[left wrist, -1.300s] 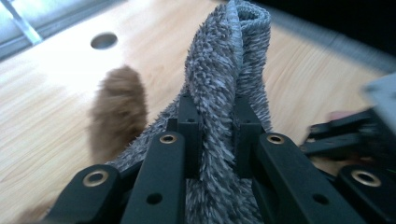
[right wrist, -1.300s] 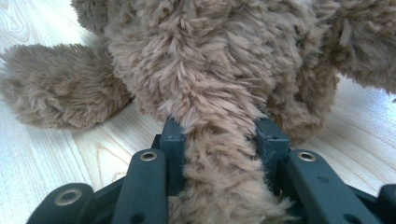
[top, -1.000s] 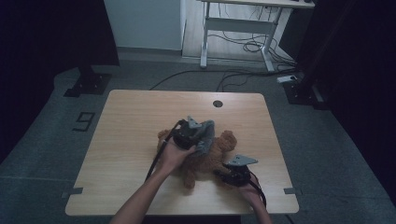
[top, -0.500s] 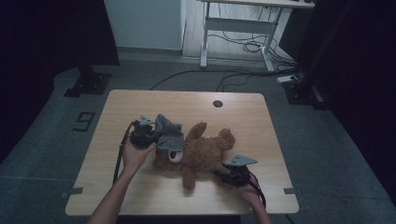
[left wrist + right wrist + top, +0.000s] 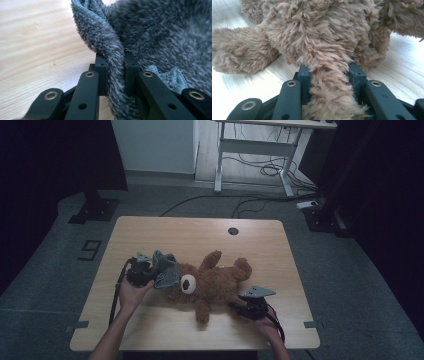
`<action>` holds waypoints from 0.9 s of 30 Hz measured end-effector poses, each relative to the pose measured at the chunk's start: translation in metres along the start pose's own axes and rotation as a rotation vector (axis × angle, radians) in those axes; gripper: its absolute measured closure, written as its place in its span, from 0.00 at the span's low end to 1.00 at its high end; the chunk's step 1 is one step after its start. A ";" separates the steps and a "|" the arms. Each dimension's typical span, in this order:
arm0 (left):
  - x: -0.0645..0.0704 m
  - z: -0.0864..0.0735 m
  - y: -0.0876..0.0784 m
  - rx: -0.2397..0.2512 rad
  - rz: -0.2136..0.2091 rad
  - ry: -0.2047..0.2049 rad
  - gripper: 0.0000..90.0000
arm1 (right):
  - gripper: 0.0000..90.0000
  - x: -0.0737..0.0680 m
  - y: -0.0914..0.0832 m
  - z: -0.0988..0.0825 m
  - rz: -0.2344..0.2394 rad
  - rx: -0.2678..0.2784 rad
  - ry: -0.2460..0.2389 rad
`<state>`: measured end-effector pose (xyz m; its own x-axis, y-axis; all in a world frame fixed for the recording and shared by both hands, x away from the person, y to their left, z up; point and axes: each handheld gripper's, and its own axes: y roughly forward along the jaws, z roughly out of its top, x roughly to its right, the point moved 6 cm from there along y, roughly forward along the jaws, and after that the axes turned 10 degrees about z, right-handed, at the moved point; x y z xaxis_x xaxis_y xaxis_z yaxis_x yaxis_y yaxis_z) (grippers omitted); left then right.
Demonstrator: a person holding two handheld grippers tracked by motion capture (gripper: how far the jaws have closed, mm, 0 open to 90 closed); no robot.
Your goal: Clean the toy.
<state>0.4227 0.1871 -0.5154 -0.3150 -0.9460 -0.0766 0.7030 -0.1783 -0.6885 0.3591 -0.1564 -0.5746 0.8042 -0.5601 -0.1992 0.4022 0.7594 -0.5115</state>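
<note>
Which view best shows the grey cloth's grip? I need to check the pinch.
The left gripper view: the grey cloth is pinched in a fold between the left gripper jaws. The high view shows it small by the bear.

light wood table (image 5: pixel 165 232) with a round grommet hole (image 5: pixel 233 231) near the far edge, a brown teddy (image 5: pixel 215 282) flopped on its back mid-table, grey fuzzy cloth (image 5: pixel 165 270) right by its head

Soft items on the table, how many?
2. A brown teddy bear lies mid-table, a limb pinched by the right gripper. A grey fuzzy garment sits at its head, clamped by the left gripper. Nothing looks hidden.
</note>
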 end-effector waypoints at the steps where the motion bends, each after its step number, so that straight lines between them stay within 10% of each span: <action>1: -0.001 0.001 -0.006 0.016 0.000 0.001 0.86 | 0.71 0.000 0.000 0.000 -0.001 0.000 0.002; 17: -0.051 -0.048 -0.065 0.082 0.045 -0.044 0.85 | 0.70 0.001 0.000 0.000 0.000 0.008 0.014; 27: -0.060 -0.087 -0.049 -0.007 0.104 -0.031 0.81 | 0.70 0.001 0.001 0.000 -0.004 0.010 0.022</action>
<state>0.3522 0.2764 -0.5395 -0.2205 -0.9672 -0.1259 0.7262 -0.0766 -0.6832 0.3601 -0.1567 -0.5753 0.7925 -0.5705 -0.2155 0.4103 0.7602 -0.5037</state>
